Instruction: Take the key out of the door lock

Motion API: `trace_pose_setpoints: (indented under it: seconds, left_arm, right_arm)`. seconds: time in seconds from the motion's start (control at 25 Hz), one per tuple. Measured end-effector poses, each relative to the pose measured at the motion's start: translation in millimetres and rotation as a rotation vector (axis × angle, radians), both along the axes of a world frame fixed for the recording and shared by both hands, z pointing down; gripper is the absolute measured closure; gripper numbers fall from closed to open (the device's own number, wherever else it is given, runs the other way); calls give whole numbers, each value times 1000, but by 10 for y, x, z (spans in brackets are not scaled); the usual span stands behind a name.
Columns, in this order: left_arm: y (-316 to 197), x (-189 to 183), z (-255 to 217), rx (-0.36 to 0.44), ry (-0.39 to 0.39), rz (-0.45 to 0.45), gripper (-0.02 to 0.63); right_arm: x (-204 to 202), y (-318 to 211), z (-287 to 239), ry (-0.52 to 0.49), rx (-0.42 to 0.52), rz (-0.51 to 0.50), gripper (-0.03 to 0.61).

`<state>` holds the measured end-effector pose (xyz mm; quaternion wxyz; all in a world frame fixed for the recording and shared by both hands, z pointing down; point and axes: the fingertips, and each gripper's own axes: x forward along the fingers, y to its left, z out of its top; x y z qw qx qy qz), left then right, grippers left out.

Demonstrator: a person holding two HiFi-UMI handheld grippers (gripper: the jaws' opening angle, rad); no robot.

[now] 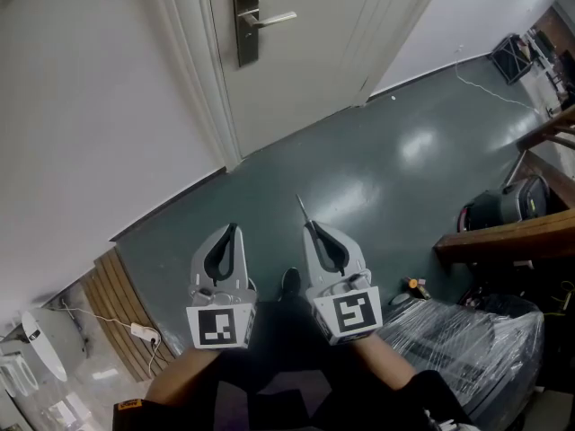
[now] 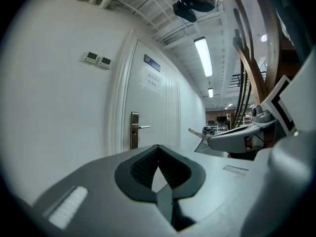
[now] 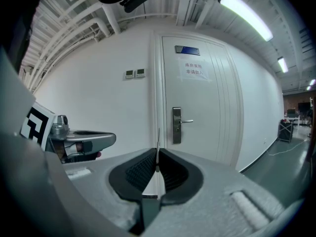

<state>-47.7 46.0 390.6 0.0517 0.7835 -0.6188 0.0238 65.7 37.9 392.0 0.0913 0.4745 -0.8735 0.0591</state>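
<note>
**A:** Right claw, state?

**B:** Right claw (image 3: 158, 154): the jaws are almost together, clamped on a thin silver metal key (image 3: 158, 141). The blade stands on edge between the dark ribbed pads and sticks out past the tips, toward the far wall.

**A:** So the key is out of the lock?

**B:** Yes. It is held in the air, well apart from the tall brushed-metal lock plate (image 1: 245, 21). That plate sits on the left edge of the white panelled door (image 1: 314, 61) at the far end. Its slim lever handle (image 1: 277, 17) points right.

**A:** Left claw?

**B:** Left claw (image 2: 158, 148): the tips meet and the pads hold nothing. Only the diamond-shaped gap behind the tips is open. It sits just left of the right claw, level with it and not touching.

**A:** Further out?

**B:** Each claw has a cube with black-and-white square markers at its near end, left (image 1: 220, 326) and right (image 1: 350, 312). A glossy dark grey-green floor (image 1: 377, 169) lies between the claws and the door. The plain white wall (image 1: 90, 106) runs left of the door frame. Near right there is a bundle wrapped in clear plastic film (image 1: 476, 330) under a brown wooden beam (image 1: 512, 236). Near left are slatted wooden boards (image 1: 117, 303) and a white plug on a cable (image 1: 144, 333).
</note>
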Motion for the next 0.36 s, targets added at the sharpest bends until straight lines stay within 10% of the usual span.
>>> trace_pose_setpoints:
  seconds: [0.36]
  left_arm:
    - [73,97,2,1,12,-1,595]
  right_arm:
    - [187,66,56,24,-8,32,563]
